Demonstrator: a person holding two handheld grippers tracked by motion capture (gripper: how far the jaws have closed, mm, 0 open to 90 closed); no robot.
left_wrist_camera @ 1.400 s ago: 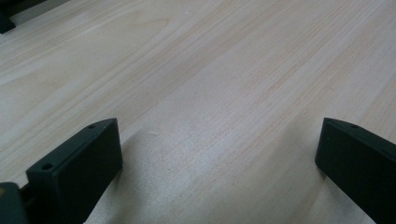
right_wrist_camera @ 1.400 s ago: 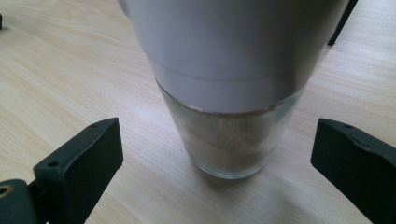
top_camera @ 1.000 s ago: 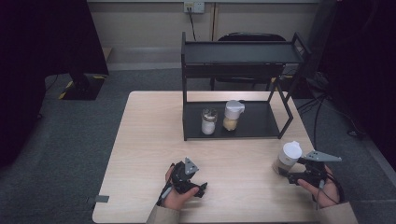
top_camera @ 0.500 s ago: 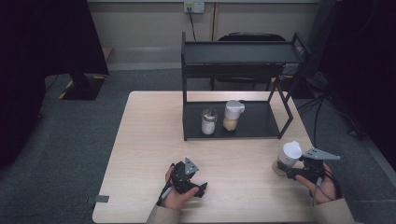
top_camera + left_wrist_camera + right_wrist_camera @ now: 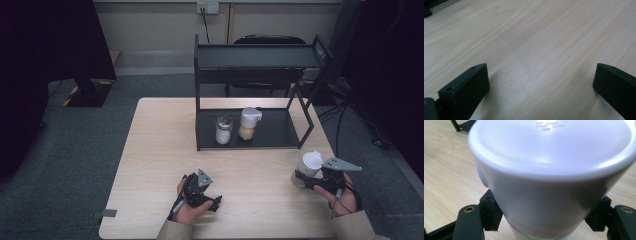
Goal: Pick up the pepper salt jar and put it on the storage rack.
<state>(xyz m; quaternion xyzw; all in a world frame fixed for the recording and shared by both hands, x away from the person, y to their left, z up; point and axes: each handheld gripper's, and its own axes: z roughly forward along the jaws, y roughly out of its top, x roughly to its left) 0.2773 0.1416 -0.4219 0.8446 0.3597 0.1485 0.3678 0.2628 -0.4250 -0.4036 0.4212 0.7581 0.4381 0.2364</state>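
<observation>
A jar with a wide white lid (image 5: 311, 161) stands near the table's right edge. My right gripper (image 5: 305, 180) has just been closing, and its jaws now press on the jar's body below the lid. In the right gripper view the jar (image 5: 549, 170) looms very close, with a black pad (image 5: 489, 210) against each side. My left gripper (image 5: 214, 201) rests low over the front middle of the table. Its jaws stand wide apart in the left gripper view (image 5: 541, 85), with bare wood between them.
A black two-level rack (image 5: 277, 131) stands at the table's far side. On its lower shelf are a small glass jar with a metal lid (image 5: 223, 130) and a white-lidded jar (image 5: 248, 124). A chair sits behind the rack.
The right gripper's jaws have closed onto the white-lidded jar, whose lid now looks slightly tilted. Neither hand has shifted, and the left gripper is unchanged.
</observation>
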